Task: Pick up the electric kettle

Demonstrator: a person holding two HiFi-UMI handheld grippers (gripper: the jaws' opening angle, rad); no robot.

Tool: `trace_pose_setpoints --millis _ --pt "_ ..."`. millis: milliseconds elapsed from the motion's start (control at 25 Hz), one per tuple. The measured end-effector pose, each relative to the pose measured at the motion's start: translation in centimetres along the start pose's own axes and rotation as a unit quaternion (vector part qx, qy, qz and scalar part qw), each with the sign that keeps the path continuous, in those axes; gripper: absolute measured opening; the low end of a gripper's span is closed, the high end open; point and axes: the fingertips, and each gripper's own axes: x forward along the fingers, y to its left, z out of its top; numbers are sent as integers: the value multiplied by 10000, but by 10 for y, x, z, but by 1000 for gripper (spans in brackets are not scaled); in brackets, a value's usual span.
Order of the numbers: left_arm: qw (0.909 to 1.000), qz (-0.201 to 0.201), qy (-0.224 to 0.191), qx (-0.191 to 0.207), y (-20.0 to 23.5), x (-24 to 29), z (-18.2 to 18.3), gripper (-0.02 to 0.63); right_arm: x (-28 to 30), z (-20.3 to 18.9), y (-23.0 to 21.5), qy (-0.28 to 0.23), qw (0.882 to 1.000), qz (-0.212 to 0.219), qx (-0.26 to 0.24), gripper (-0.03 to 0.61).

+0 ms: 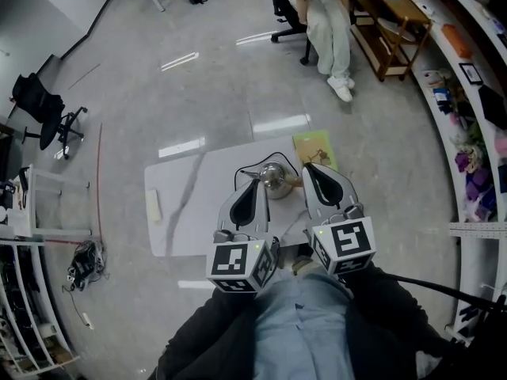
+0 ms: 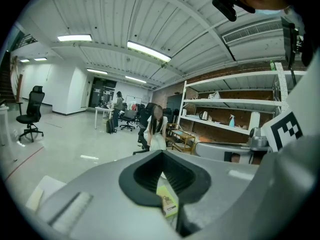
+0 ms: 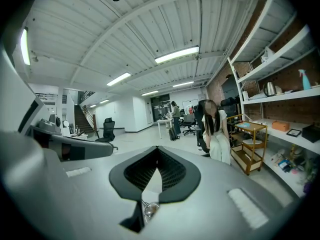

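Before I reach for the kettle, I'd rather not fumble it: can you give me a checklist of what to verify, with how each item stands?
1. Is the kettle on the table and in view: ok.
2. Is the left gripper open for a grasp: not ok, jaws together, nothing held.
3. Is the right gripper open for a grasp: not ok, jaws together, nothing held.
4. Is the cord free to follow: cannot tell; it loops behind the kettle and its end is unclear.
5. Is the book clear of the kettle: ok, it lies apart at the table's far right corner.
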Motion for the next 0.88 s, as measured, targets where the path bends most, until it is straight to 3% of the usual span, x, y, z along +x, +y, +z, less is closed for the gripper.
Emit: trace_pose_setpoints --millis 400,640,880 --pt "9989 -217 367 -215 29 5 -45 2 7 -67 12 698 9967 -329 234 26" --pt "9964 -394 690 -302 39 13 -97 2 16 -120 12 976 9928 -549 427 28" --pt "9936 -288 969 -504 66 29 -152 2 25 -186 6 1278 9868 -787 604 28"
